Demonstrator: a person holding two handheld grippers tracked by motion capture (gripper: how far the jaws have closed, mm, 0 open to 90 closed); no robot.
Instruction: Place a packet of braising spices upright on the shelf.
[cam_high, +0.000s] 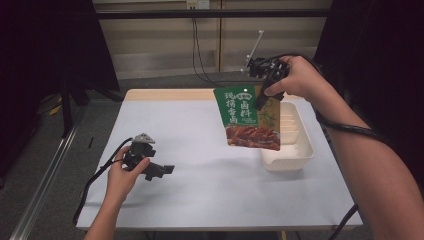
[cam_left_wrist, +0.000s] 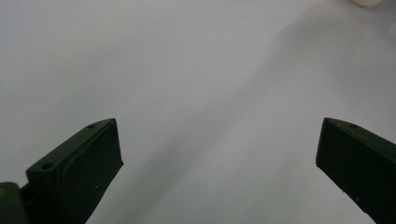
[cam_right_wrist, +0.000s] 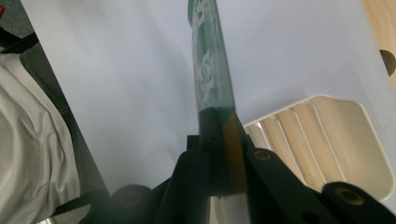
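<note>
At the upper right of the high view, the right hand-held gripper (cam_high: 262, 101) is clamped on the top edge of a green seasoning packet (cam_high: 245, 120), which hangs in the air beside a white ridged tray (cam_high: 300, 150). At lower left, the left hand-held gripper (cam_high: 162, 170) rests on the pale surface (cam_high: 200, 185), jaws spread wide and empty.

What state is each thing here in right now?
Green pouch: lifted, hanging above the table, clamped by the right gripper.
White tray: empty, resting on the table.
Left gripper: open, holding nothing, low over the table.
</note>
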